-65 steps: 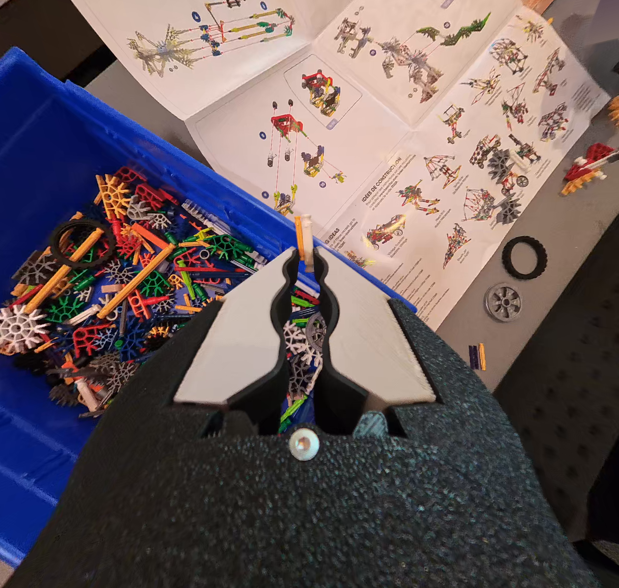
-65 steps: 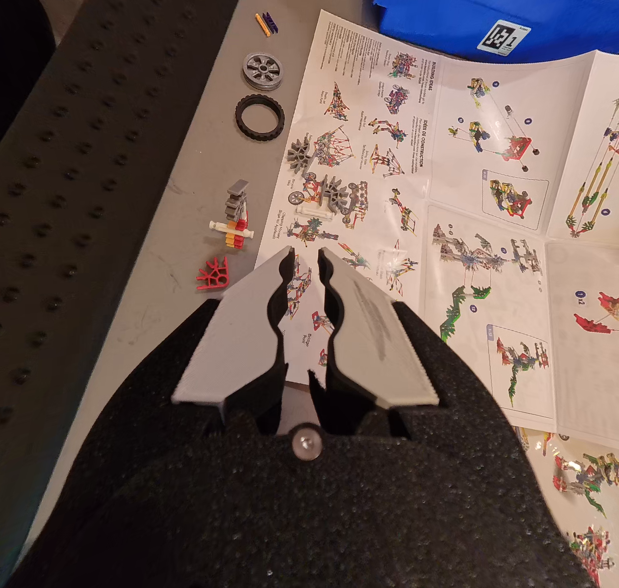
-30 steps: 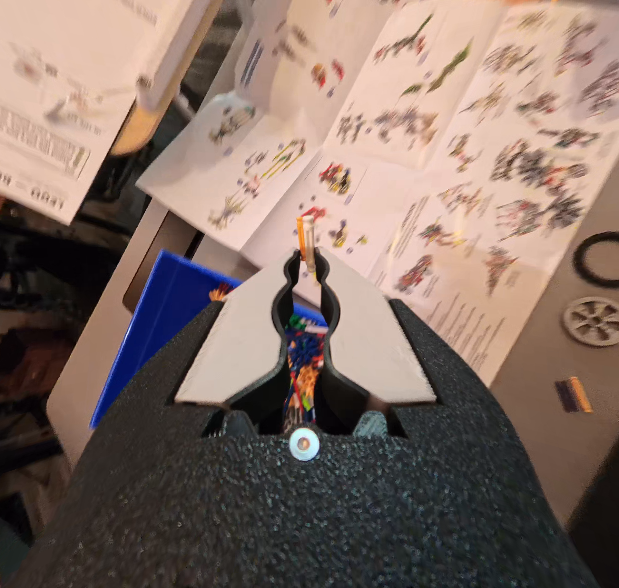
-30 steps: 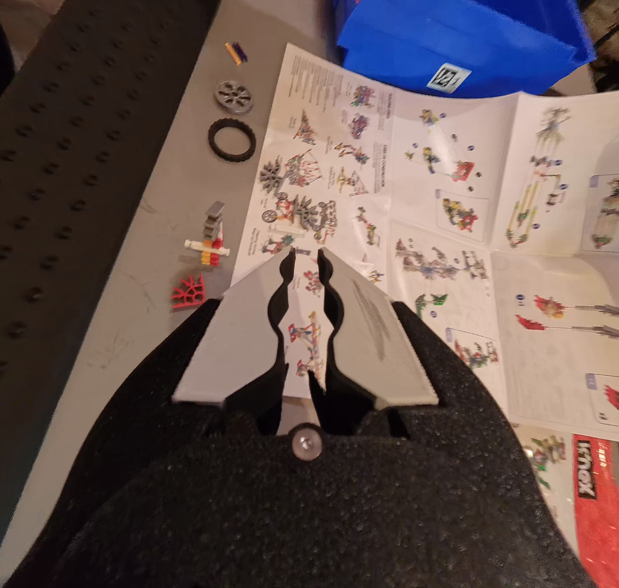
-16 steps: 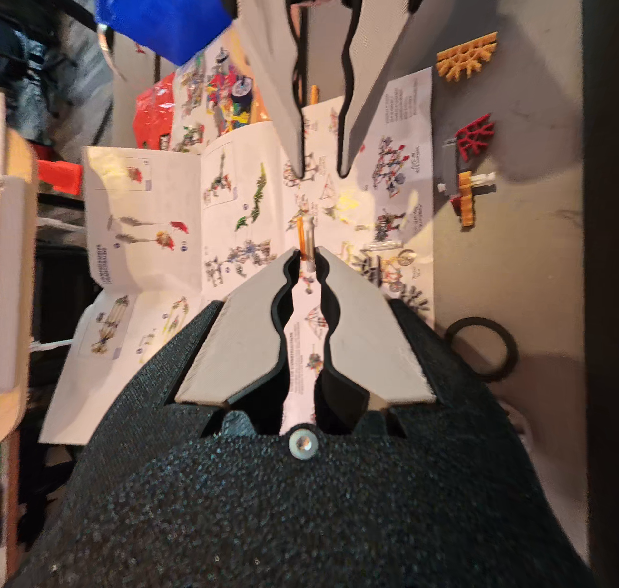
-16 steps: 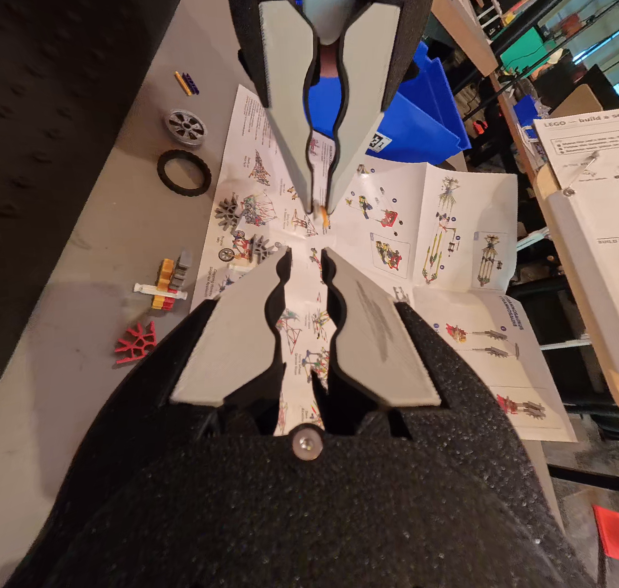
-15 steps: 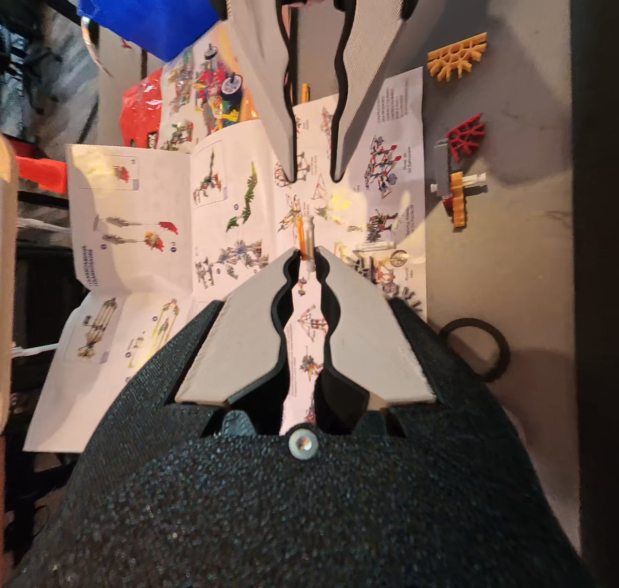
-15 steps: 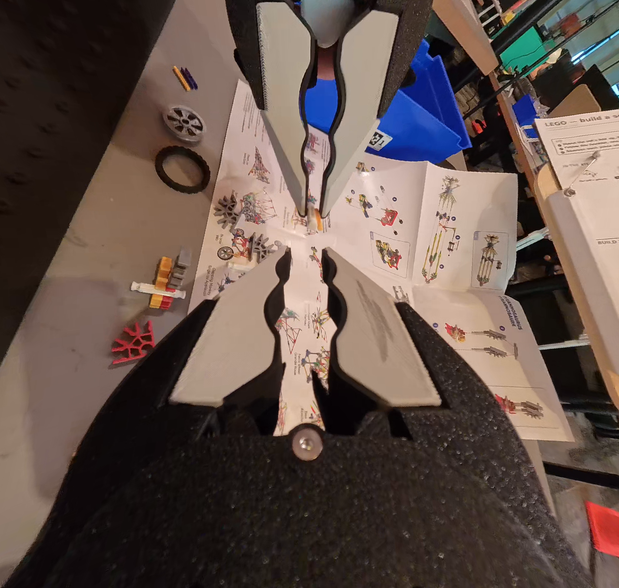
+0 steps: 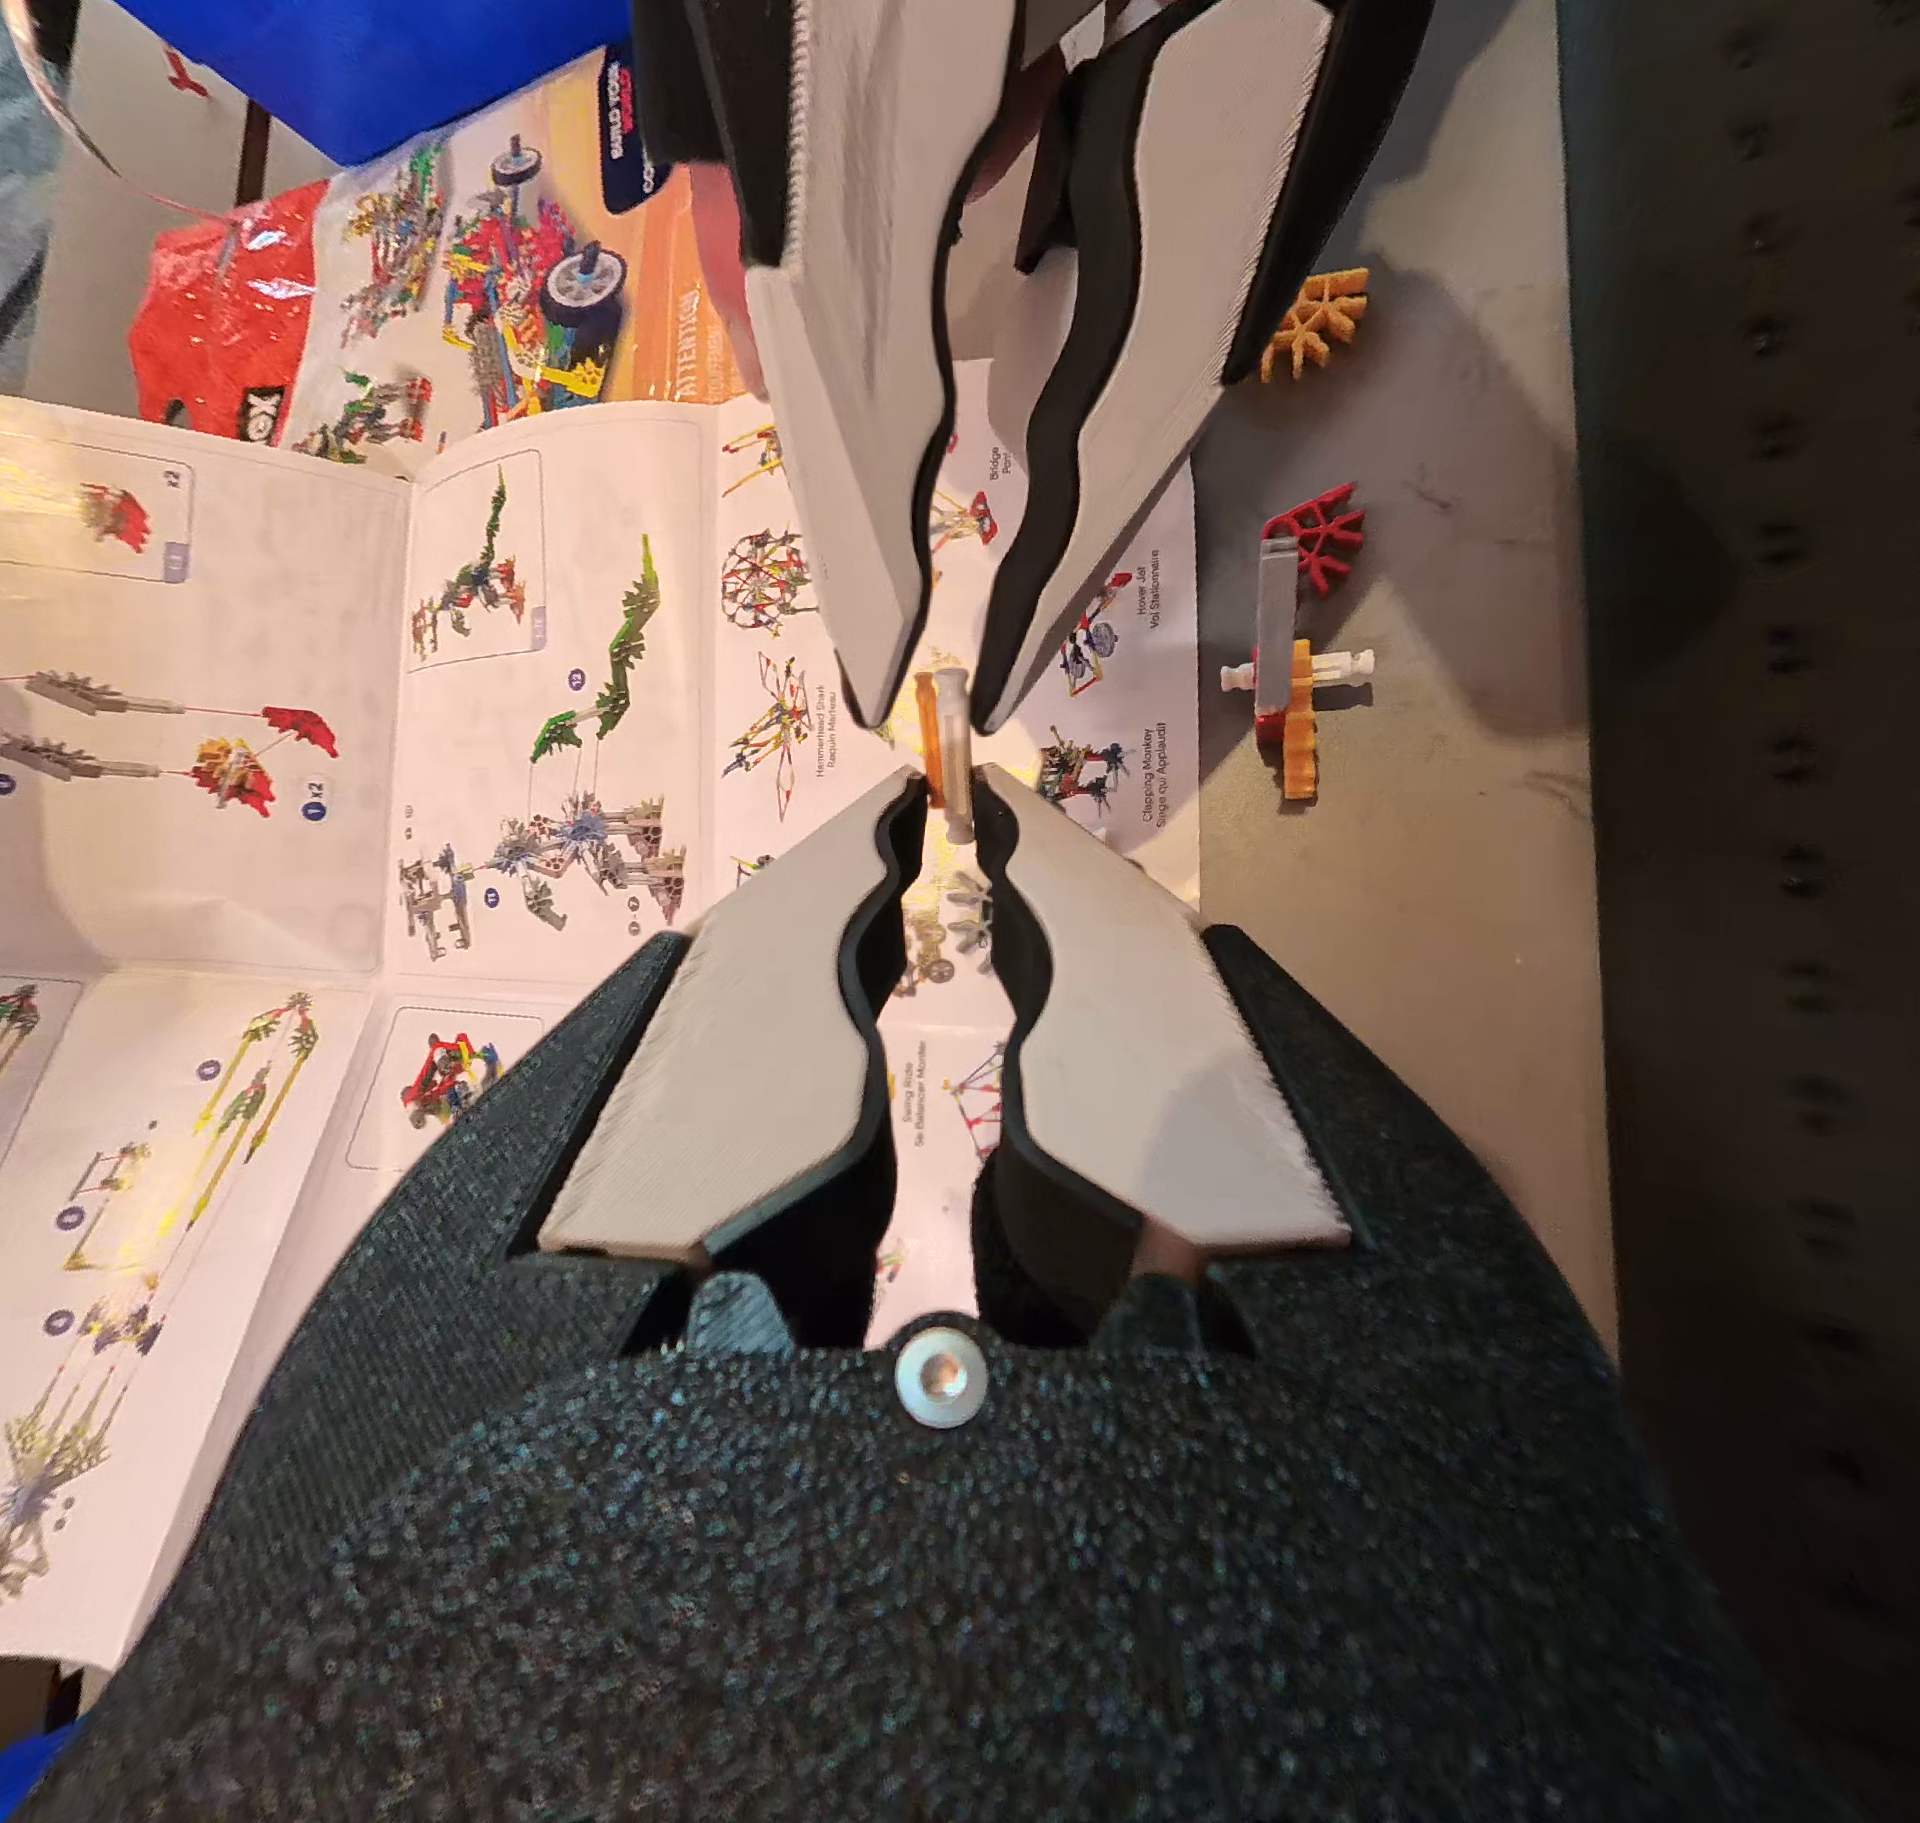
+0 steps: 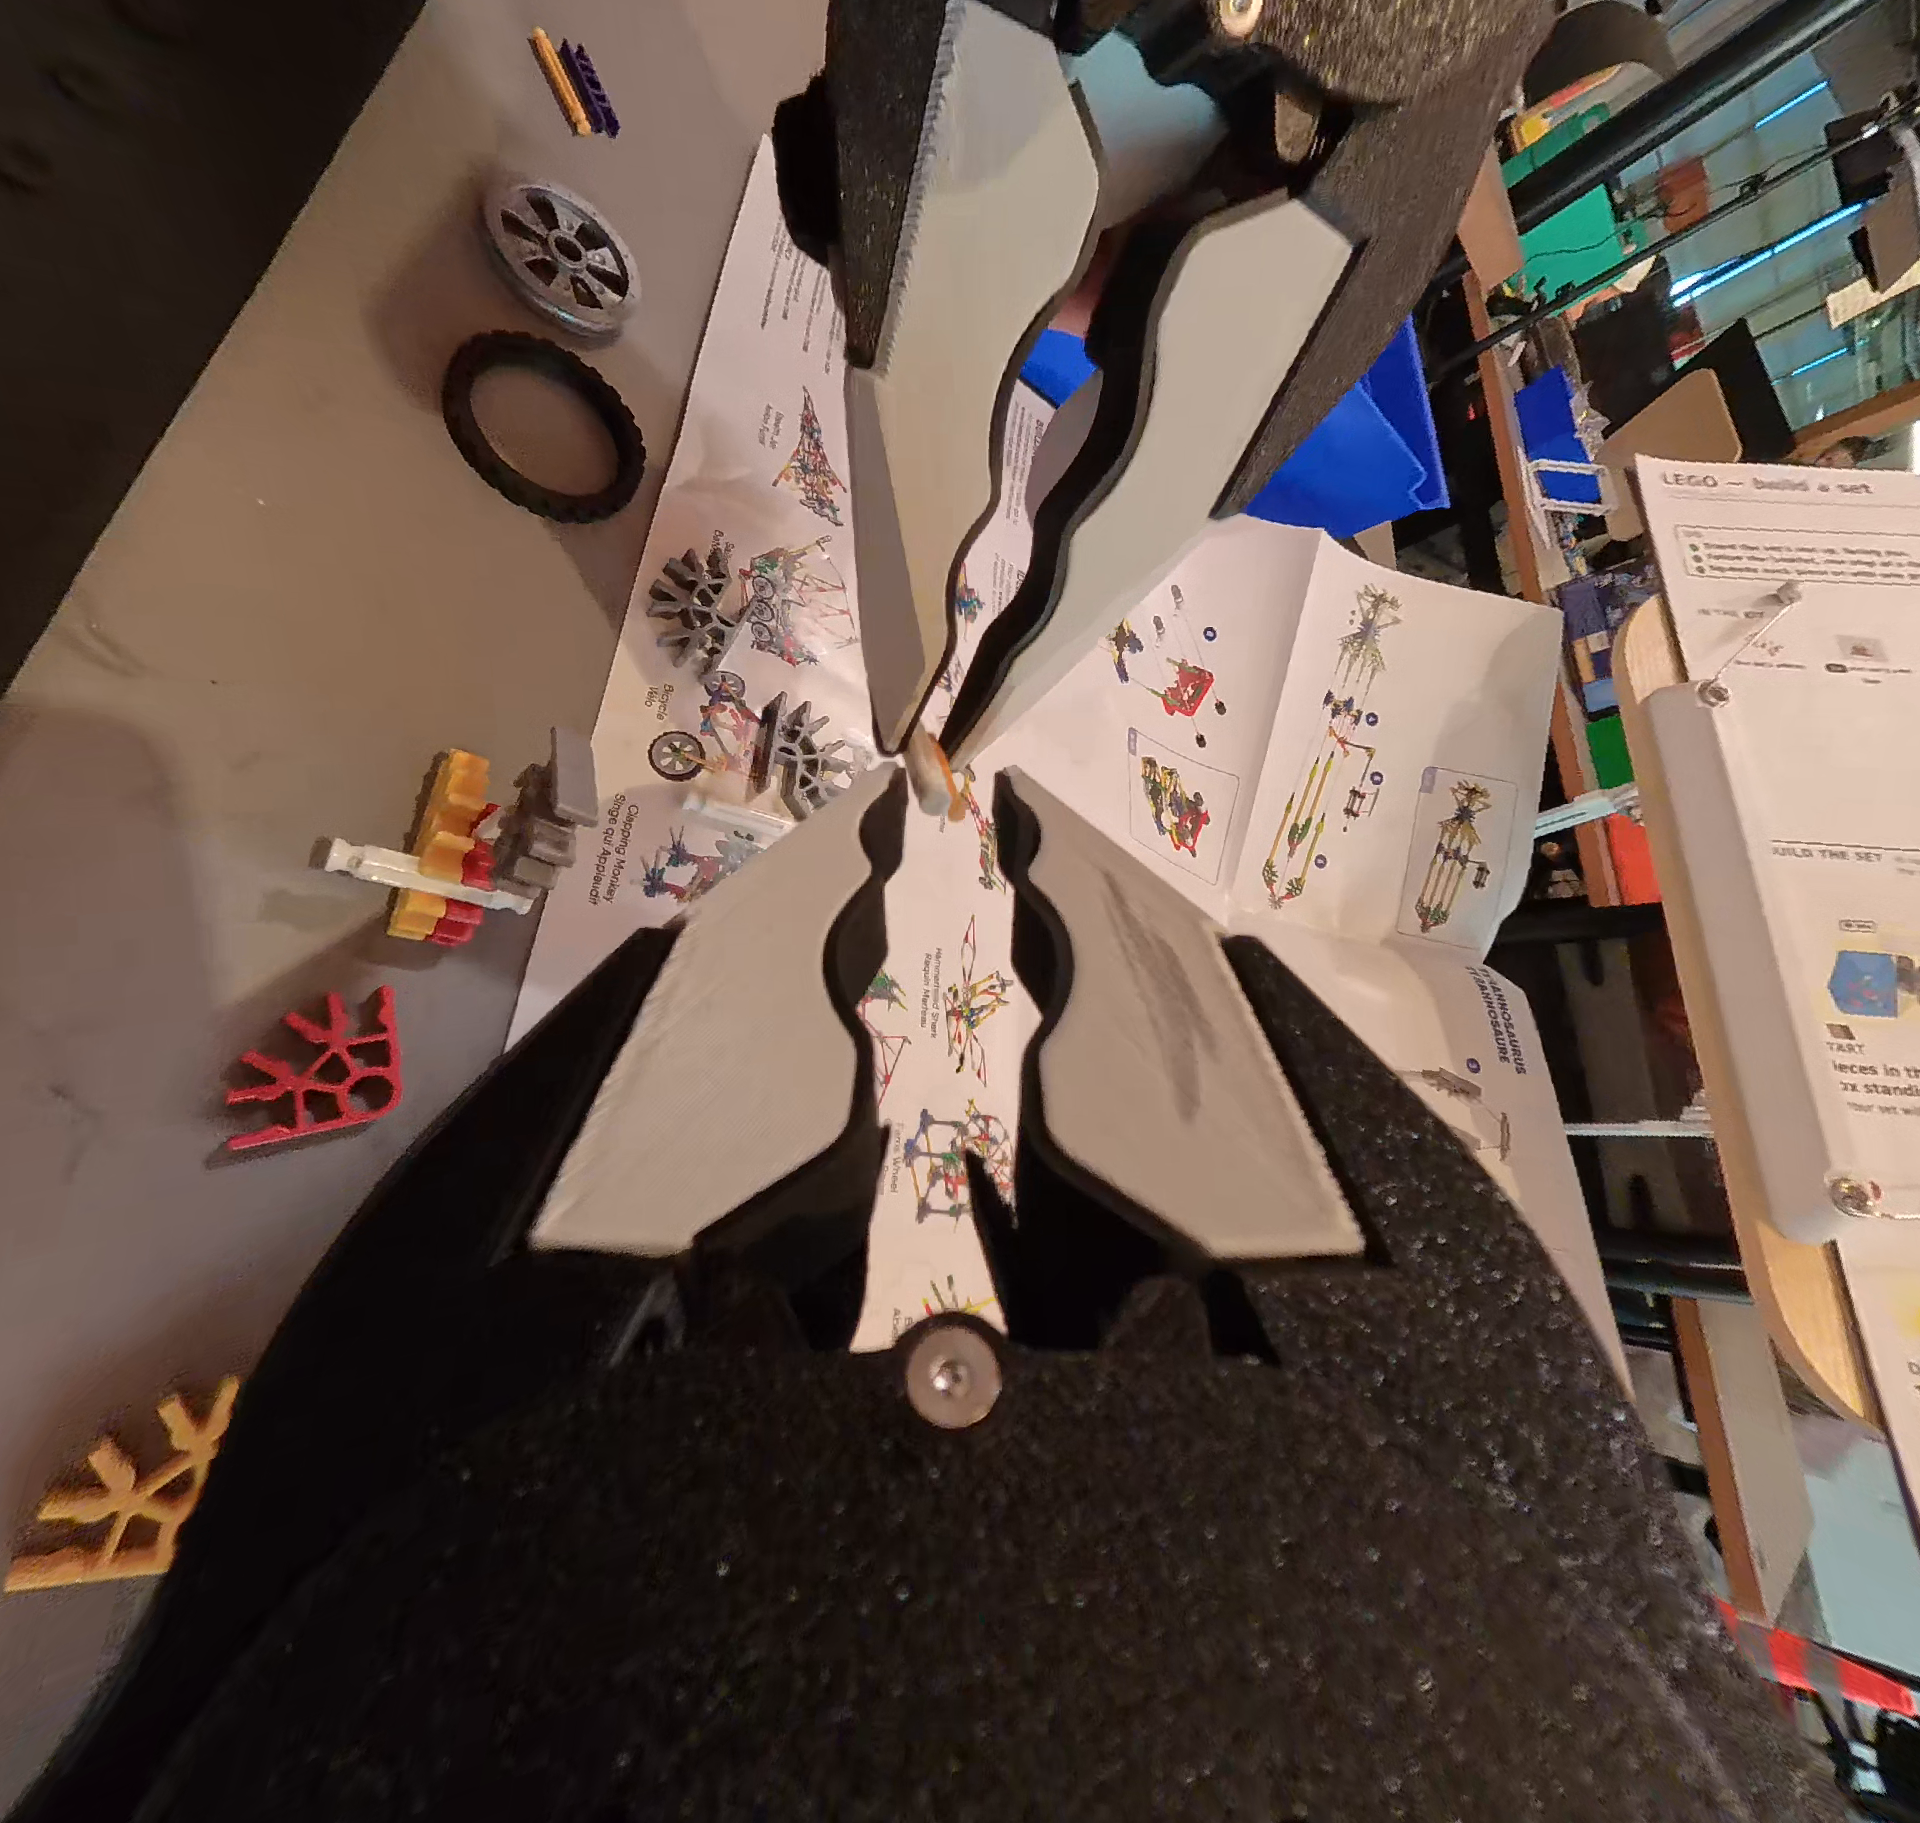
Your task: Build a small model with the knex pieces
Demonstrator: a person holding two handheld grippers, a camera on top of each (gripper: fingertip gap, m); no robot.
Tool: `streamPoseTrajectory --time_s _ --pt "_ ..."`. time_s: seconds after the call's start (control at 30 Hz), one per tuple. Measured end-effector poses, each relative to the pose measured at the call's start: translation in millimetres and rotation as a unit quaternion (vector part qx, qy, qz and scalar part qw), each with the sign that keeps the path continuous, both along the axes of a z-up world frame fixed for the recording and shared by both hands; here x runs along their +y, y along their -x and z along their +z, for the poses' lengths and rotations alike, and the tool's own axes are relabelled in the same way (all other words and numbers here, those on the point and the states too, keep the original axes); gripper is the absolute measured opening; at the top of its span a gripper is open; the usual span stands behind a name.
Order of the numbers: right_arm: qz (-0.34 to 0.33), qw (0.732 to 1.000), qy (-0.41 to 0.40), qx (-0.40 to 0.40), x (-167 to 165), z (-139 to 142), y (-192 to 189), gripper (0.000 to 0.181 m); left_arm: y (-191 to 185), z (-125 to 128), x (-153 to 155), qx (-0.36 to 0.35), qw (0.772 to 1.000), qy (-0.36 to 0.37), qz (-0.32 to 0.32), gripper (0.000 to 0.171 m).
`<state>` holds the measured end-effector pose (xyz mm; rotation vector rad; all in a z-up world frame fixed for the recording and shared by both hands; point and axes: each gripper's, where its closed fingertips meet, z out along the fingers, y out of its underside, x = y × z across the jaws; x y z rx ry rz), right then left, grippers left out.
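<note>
**Two grippers meet tip to tip over a grey table**

Grey tabletop [image 10: 260, 630] carries an unfolded instruction sheet [image 9: 260, 734] printed with coloured model pictures, and loose construction-toy parts lie along its edge.

Left gripper [image 9: 951, 786] has its fingers clamped together on two short rods held side by side, one orange [image 9: 928, 734] and one white [image 9: 954, 724], which stick out past the tips. Right gripper [image 10: 945, 786] faces it from the other side with its fingers slightly apart; in the left wrist view its tips [image 9: 925, 713] stand on either side of the rods' free ends, and whether they touch the rods cannot be told.

Beside the sheet lie a small assembly of grey, yellow and red pieces on a white rod [image 10: 457, 859], a red connector [image 10: 322, 1067] and an orange connector [image 10: 125, 1503]. Farther along the same edge are a black tyre [image 10: 540, 428], a grey wheel hub [image 10: 561, 256] and a yellow and purple pair of short rods [image 10: 577, 80]. Two grey gear-like connectors [image 10: 696, 599] rest on the sheet. A blue bin [image 10: 1340, 454] stands behind the left gripper.
</note>
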<state>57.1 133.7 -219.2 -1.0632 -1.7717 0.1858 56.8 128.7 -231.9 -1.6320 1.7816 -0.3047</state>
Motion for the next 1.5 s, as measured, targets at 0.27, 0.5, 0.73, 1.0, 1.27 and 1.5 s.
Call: streamPoseTrajectory --time_s 0.27,0.5,0.73,1.0,1.27,1.5 --pt "0.007 1.000 0.009 -0.006 -2.2 -2.3 -0.6 0.007 -1.5 -1.6 2.7 -0.016 1.000 0.019 0.009 0.009" --pt "-0.005 0.997 0.078 0.010 3.0 -2.4 -4.6 0.006 13.2 -21.1 21.7 0.021 0.998 0.021 0.054 0.030" --pt "-0.001 0.986 0.167 -0.018 2.8 -7.2 -22.6 0.005 6.3 -22.3 -6.0 0.025 0.998 0.056 -0.004 0.032" --pt "0.018 0.968 0.237 -0.082 -8.4 -25.5 -40.5 0.006 -1.3 -49.3 -51.2 0.073 0.989 0.104 -0.081 0.028" --pt "0.030 0.959 0.259 -0.111 -14.6 -29.8 -50.6 0.005 -8.0 -59.7 -60.3 0.078 0.986 0.112 -0.091 0.021" --pt "0.043 0.952 0.268 -0.137 -22.9 -34.4 -57.0 0.006 -10.5 -66.0 -63.0 0.081 0.986 0.111 -0.091 0.009"
